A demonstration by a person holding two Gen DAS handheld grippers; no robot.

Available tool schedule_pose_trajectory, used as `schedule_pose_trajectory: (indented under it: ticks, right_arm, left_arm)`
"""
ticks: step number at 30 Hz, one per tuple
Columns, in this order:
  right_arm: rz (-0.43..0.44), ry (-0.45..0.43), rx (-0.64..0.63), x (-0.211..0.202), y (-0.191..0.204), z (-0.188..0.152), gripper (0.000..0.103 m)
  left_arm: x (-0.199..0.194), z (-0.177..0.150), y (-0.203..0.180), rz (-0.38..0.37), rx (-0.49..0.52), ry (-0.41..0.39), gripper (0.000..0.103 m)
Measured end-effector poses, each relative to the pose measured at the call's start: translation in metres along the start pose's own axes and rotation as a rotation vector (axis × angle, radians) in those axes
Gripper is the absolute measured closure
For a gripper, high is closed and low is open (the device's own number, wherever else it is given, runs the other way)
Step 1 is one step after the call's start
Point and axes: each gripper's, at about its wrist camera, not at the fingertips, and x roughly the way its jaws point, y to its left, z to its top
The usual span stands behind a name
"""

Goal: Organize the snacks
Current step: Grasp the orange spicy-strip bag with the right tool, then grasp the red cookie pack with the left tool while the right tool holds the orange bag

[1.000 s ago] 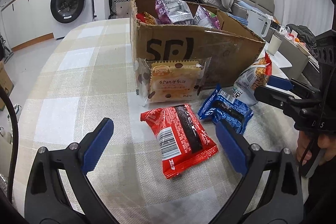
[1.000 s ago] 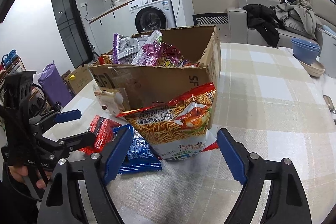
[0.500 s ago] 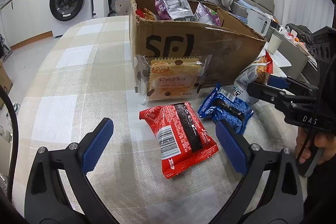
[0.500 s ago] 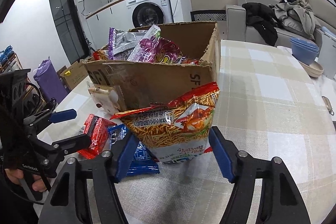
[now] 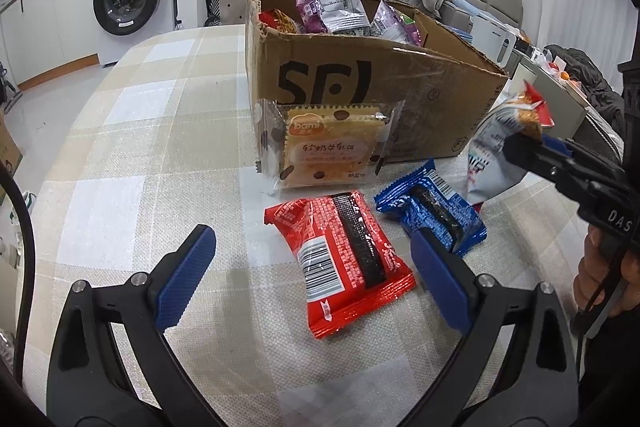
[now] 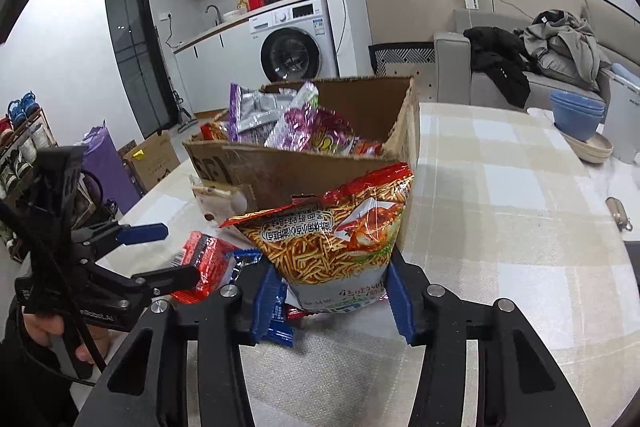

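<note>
**me:** Right tongs (image 6: 330,297) are pinching the bottom of the noodle snack bag (image 6: 340,235), blue pads pressed against both sides of it. The bag stands upright, leaning on the corner of the cardboard box (image 6: 316,171). Left tongs (image 5: 316,275) are spread wide and empty, hovering over the red packet (image 5: 344,255) on the checked tablecloth (image 5: 132,131). Any tips for getting the bag into the box cleanly?

**reply:** You're gripping low, so I'd guess the puffy top flops once you lift. Go straight up until the bag's bottom clears the box rim, then over, and let go low. The box looks pretty full of purple and silver bags (image 5: 332,7), so aim for the emptier right end.

**me:** And the rest?

**reply:** The blue packet (image 5: 436,211) sits touching the snack bag's base, and the biscuit pack (image 5: 328,151) leans on the box front. Lift slowly so nothing drags. Left tongs can take the red one next.
</note>
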Motion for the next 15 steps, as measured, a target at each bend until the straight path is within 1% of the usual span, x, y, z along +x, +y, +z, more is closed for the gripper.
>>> schedule_pose_trajectory:
  ticks: [4, 6, 9, 12, 15]
  right_arm:
    - [0.005, -0.025, 0.003, -0.009, -0.002, 0.004, 0.054]
    - [0.01, -0.029, 0.004, -0.012, -0.002, 0.004, 0.054]
    - [0.015, -0.031, 0.005, -0.013, -0.003, 0.005, 0.054]
    - [0.012, -0.031, 0.005, -0.014, -0.003, 0.006, 0.054]
    - [0.007, -0.032, 0.003, -0.014, -0.003, 0.006, 0.054]
  left_arm:
    - [0.007, 0.0, 0.005, -0.063, -0.068, 0.041, 0.005]
    - [0.011, 0.0, 0.006, -0.046, -0.087, 0.057, 0.005]
    - [0.016, 0.002, 0.005, -0.015, -0.086, 0.065, 0.006]
    - [0.022, 0.003, 0.003, 0.042, -0.068, 0.084, 0.01]
    - [0.022, 0.002, 0.003, 0.055, -0.07, 0.079, 0.01]
